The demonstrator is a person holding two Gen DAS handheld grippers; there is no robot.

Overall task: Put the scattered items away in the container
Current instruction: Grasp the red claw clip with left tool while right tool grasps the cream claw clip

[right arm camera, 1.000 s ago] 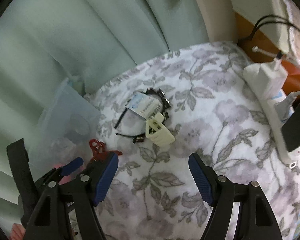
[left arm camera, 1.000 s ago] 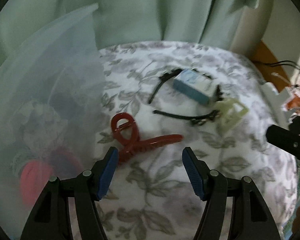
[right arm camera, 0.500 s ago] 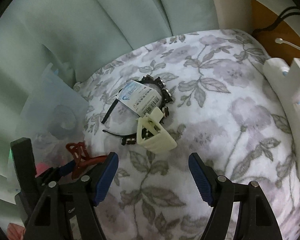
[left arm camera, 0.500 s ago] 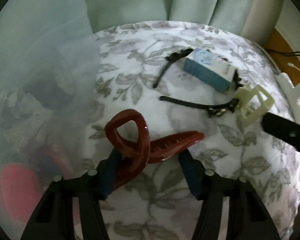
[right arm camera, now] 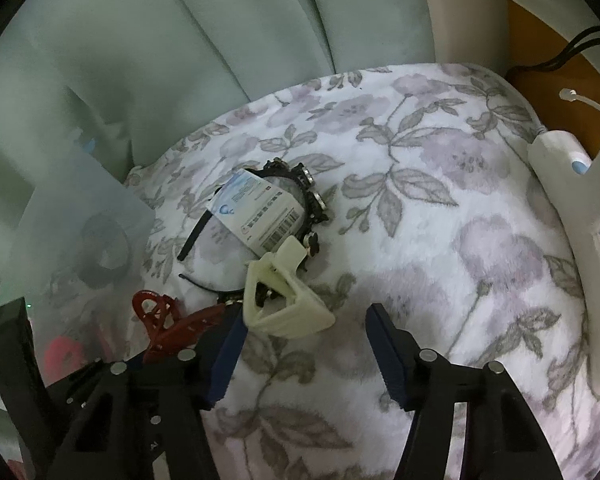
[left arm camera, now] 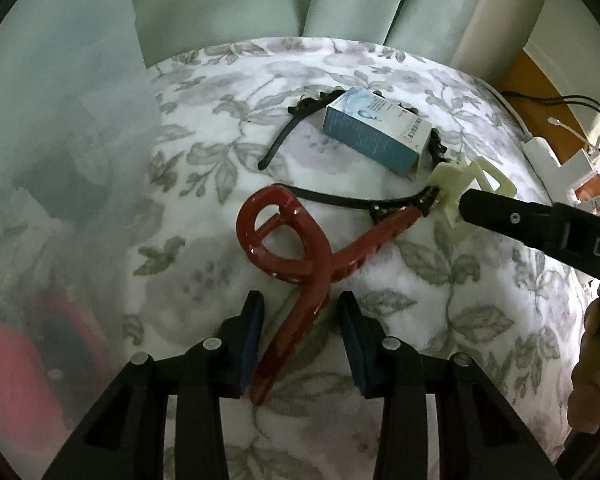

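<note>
A dark red hair claw clip lies on the floral blanket, its long arm running between the blue pads of my left gripper. The jaws stand partly closed around the clip, with gaps still showing on both sides. It also shows in the right wrist view. My right gripper is open, just short of a cream claw clip. A blue-white box rests on a black headband. A translucent plastic container stands at the left, holding a pink item.
A white power strip with cables lies along the right edge of the blanket. Green curtains hang behind. A second thin black band lies beside the red clip.
My left gripper has moved forward over the red clip and narrowed its jaws around it. My right gripper has advanced toward the cream clip, staying open.
</note>
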